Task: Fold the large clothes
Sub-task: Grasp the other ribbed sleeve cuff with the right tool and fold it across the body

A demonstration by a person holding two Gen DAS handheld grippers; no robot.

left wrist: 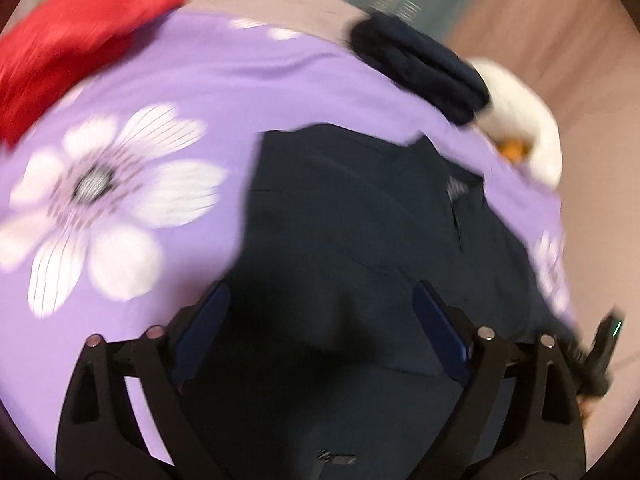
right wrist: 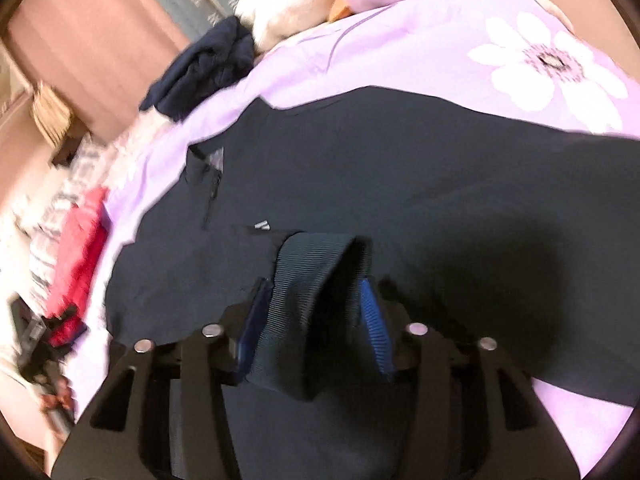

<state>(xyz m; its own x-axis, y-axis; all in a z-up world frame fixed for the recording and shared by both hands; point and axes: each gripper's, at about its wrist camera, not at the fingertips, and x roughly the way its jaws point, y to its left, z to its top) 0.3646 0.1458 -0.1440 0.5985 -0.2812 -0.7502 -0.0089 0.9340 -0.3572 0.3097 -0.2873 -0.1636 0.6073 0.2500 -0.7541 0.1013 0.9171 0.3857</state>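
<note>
Mid-fold: right hand-held gripper (right wrist: pixel 316 312) pinched the dark garment's (right wrist: pixel 400 168) ribbed cuff (right wrist: pixel 316 268), left hand-held gripper (left wrist: pixel 320 320) hung open and empty, probably needing a fresh edge to grab.

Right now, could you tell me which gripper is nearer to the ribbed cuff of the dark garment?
Right. The right gripper has the ribbed cuff between its fingers, pads against the fabric. The left gripper hangs open above the dark garment, nothing between its fingers.
</note>
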